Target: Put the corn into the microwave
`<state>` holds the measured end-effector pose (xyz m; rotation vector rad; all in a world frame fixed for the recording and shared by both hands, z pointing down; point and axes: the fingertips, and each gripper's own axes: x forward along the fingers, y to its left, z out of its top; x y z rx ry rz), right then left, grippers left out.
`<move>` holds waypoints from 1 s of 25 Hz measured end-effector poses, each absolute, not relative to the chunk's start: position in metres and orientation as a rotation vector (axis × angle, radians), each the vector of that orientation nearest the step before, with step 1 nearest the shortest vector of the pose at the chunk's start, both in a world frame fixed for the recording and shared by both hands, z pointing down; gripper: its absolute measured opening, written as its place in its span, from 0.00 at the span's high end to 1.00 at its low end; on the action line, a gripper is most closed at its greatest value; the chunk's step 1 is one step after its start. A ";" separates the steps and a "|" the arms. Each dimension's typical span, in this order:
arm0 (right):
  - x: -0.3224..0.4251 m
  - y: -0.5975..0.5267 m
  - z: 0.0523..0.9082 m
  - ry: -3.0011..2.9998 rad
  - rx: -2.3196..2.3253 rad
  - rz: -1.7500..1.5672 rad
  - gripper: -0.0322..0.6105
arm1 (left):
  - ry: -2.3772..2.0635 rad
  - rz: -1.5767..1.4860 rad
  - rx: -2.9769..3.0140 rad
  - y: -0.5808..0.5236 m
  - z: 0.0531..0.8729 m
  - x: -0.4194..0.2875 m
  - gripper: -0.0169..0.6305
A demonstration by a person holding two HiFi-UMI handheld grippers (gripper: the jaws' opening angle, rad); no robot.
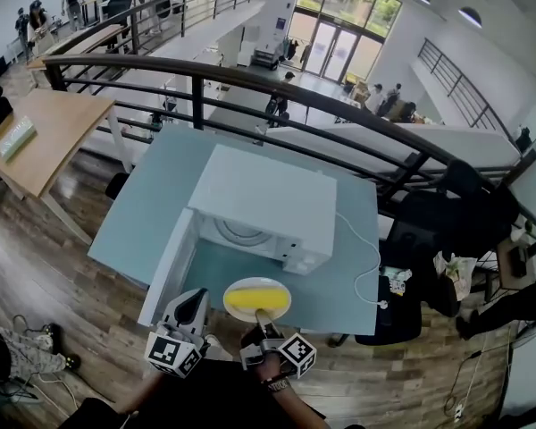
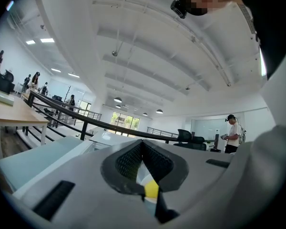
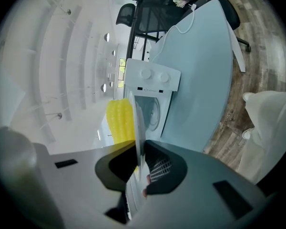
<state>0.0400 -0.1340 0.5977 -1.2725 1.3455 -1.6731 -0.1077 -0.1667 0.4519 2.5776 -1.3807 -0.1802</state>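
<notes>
- Corn (image 1: pixel 250 298) lies yellow on a white plate (image 1: pixel 281 304), held just in front of the microwave (image 1: pixel 268 199) and its open cavity.
- Right gripper (image 1: pixel 261 322) is clamped on the plate's near rim.
- Left gripper (image 1: pixel 196 307) has its jaws pressed together on nothing, by the microwave's swung-open door (image 1: pixel 170 266).
- Pale blue table (image 1: pixel 152 195) carries the microwave.

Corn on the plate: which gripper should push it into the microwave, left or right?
Right, most likely. The right gripper is clamped on the near rim of the plate, with the corn on it, in front of the open microwave. The left gripper is shut on nothing beside the plate.
</notes>
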 end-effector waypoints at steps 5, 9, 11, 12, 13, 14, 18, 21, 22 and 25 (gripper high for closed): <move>0.034 -0.139 0.604 1.345 -1.266 -1.690 0.90 | -1.391 -0.187 2.560 -0.176 0.457 -0.109 0.97; 0.032 -0.147 0.609 1.337 -1.261 -1.702 0.90 | -1.391 -0.173 2.566 -0.185 0.460 -0.108 0.97; 0.031 -0.153 0.612 1.329 -1.258 -1.715 0.90 | -1.401 -0.168 2.561 -0.191 0.458 -0.108 0.97; 0.030 -0.157 0.613 1.326 -1.258 -1.722 0.90 | -1.406 -0.165 2.557 -0.194 0.458 -0.108 0.97; 0.029 -0.160 0.614 1.325 -1.258 -1.727 0.90 | -1.408 -0.163 2.555 -0.197 0.458 -0.109 0.97; 0.028 -0.165 0.616 1.327 -1.260 -1.730 0.90 | -1.409 -0.162 2.555 -0.200 0.459 -0.109 0.97; 0.025 -0.183 0.626 1.342 -1.259 -1.737 0.90 | -1.413 -0.159 2.556 -0.216 0.460 -0.110 0.97; 0.021 -0.191 0.636 1.330 -1.260 -1.769 0.90 | -1.426 -0.138 2.529 -0.225 0.466 -0.112 0.97; 0.020 -0.193 0.638 1.325 -1.263 -1.778 0.90 | -1.428 -0.131 2.520 -0.227 0.469 -0.112 0.97; 0.022 -0.202 0.644 1.314 -1.270 -1.791 0.90 | -1.424 -0.114 2.506 -0.235 0.474 -0.110 0.97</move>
